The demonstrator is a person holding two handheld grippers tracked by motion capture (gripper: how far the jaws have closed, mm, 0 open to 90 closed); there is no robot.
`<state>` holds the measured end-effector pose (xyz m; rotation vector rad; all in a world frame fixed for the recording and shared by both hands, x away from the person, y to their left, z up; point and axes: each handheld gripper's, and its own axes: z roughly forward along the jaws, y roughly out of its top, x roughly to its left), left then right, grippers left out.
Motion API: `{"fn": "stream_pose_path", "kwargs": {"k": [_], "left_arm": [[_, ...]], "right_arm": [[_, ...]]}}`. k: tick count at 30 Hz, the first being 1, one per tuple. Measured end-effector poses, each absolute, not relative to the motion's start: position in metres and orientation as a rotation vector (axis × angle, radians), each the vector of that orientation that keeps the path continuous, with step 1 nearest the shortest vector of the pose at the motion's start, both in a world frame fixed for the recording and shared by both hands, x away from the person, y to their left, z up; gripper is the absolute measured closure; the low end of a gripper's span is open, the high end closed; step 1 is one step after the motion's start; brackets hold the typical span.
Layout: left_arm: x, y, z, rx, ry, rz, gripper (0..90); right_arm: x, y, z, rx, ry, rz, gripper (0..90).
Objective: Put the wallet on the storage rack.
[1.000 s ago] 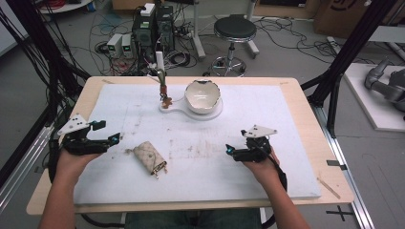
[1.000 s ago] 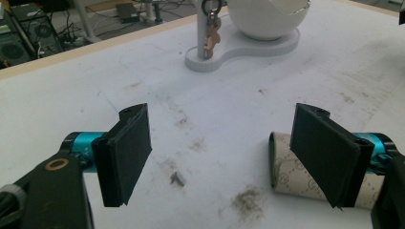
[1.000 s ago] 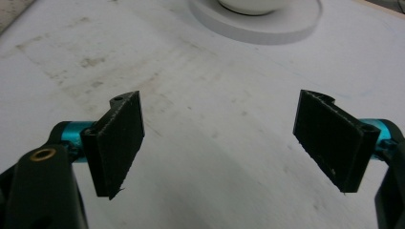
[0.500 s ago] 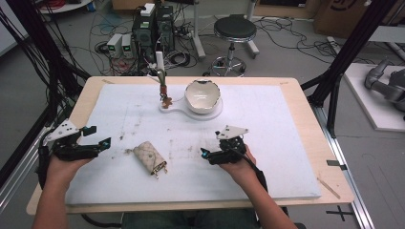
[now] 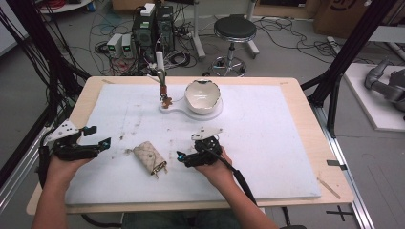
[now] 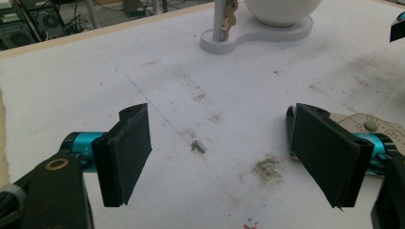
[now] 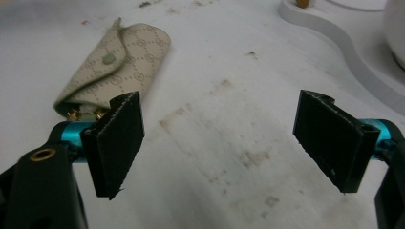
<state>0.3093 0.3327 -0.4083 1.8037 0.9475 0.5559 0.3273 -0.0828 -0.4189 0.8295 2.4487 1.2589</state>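
A: Biggest first?
B: Desk (image 5: 305, 119), white mat over most of it. At the far middle, a white stand (image 5: 191, 107) w/ a cracked white bowl (image 5: 203, 94) on it and a small post beside the bowl.
A: Grippers?
B: Left gripper (image 5: 98, 143) sat at the desk's left edge, jaws spread wide, nothing between them, only stained mat beneath in the left gripper view. Right gripper (image 5: 184, 157) was near the middle front, jaws also wide apart, empty.
A: And the pouch?
B: Beige patterned key pouch (image 5: 149, 156) lay flat on the mat btwn the two grippers, just beside the right one, well apart from the left. Flap folded over, gold clips poking out at its near end. In the right gripper view it lay (image 7: 119, 62) just past the left-hand jaw, not touching as far as I could tell.
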Motion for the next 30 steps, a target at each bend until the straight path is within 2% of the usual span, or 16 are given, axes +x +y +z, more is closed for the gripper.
{"fn": "stream_pose_path", "kwargs": {"k": [16,30], "left_arm": [[0.308,0.332,-0.407,1.795,0.946,0.552,21.8],[0.309,0.334,-0.408,1.782,0.948,0.548,21.8]], "right_arm": [[0.32,-0.023,-0.413,0.792,2.497,1.266,18.0],[0.313,0.014,-0.436,0.786,2.554,1.196,18.0]]}}
